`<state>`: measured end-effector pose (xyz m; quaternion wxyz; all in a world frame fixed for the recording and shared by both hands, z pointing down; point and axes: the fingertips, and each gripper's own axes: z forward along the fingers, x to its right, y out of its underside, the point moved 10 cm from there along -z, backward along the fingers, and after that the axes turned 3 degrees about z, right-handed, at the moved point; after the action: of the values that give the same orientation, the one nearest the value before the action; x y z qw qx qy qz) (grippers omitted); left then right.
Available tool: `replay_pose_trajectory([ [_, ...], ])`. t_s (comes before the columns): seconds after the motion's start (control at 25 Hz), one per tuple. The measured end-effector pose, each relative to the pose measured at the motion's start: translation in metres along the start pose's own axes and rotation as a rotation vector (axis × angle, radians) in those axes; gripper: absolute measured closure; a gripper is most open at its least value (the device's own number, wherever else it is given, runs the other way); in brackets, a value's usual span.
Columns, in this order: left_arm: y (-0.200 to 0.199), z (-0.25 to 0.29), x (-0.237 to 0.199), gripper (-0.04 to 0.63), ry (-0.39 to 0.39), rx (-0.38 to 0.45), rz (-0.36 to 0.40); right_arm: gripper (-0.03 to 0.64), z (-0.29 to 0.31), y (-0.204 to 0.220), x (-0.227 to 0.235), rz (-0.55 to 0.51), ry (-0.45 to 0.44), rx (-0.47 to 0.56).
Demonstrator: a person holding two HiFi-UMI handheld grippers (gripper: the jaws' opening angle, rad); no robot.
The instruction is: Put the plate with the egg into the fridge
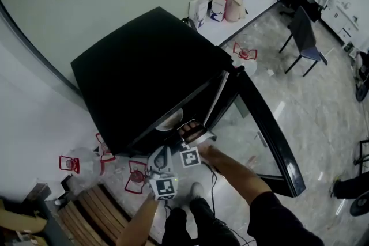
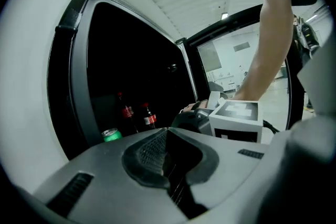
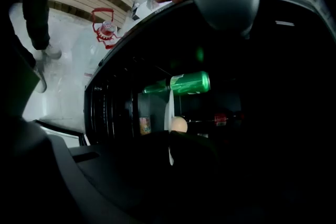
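Observation:
From above, the black fridge (image 1: 144, 66) stands with its door (image 1: 271, 141) swung open to the right. A white plate (image 1: 170, 120) pokes out at the fridge's opening, and my right gripper (image 1: 188, 131) is shut on its rim. In the right gripper view the plate (image 3: 169, 105) shows edge-on between the jaws of the right gripper (image 3: 169, 136), with the pale egg (image 3: 179, 124) on it, against the dark fridge interior. My left gripper (image 1: 161, 159) hovers just left of the right one; in its own view the left gripper (image 2: 167, 153) is shut with nothing in it.
Inside the fridge are a green can (image 3: 190, 83), a second green can (image 2: 111, 135) and two cola bottles (image 2: 127, 111). Red wire-framed jugs (image 1: 137, 176) and a slatted wooden bench (image 1: 95, 213) sit on the floor at left. A chair (image 1: 302, 37) stands at the far right.

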<state>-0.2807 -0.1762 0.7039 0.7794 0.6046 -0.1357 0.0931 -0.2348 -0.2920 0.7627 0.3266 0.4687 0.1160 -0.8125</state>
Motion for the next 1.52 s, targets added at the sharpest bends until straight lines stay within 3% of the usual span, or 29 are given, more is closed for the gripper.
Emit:
replay_pose_trajectory([
  [0.24,0.011,0.002,0.002,0.586,-0.006,-0.013,0.0,0.6,0.031,-0.001,-0.008,0.077,-0.185,0.068],
  [0.52,0.021,-0.005,0.007,0.586,-0.015,-0.055,-0.004,0.598,0.053,0.005,-0.001,0.039,-0.179,0.038],
  [0.8,0.02,-0.011,-0.003,0.586,-0.045,-0.09,-0.028,0.57,0.06,0.009,0.001,0.223,-0.386,0.062],
  [0.88,0.023,-0.012,-0.003,0.586,-0.048,-0.079,-0.01,0.53,0.061,0.011,0.007,0.295,-0.472,0.058],
  [0.96,0.024,-0.013,-0.003,0.586,-0.047,-0.078,-0.004,0.491,0.061,0.012,0.015,0.304,-0.499,0.044],
  [1.08,0.02,-0.016,-0.004,0.586,-0.054,-0.067,-0.011,0.491,0.05,0.015,0.026,0.316,-0.44,0.042],
  [1.16,0.012,-0.02,-0.007,0.586,-0.058,-0.065,-0.019,0.491,0.032,0.016,0.031,0.407,-0.375,0.057],
  [1.36,-0.013,-0.048,-0.011,0.586,-0.055,-0.038,-0.08,0.491,-0.058,-0.004,0.035,0.878,-0.217,0.164],
  [1.52,-0.045,-0.076,-0.007,0.586,0.039,0.049,-0.065,0.491,-0.147,-0.022,0.032,1.209,-0.052,0.202],
])
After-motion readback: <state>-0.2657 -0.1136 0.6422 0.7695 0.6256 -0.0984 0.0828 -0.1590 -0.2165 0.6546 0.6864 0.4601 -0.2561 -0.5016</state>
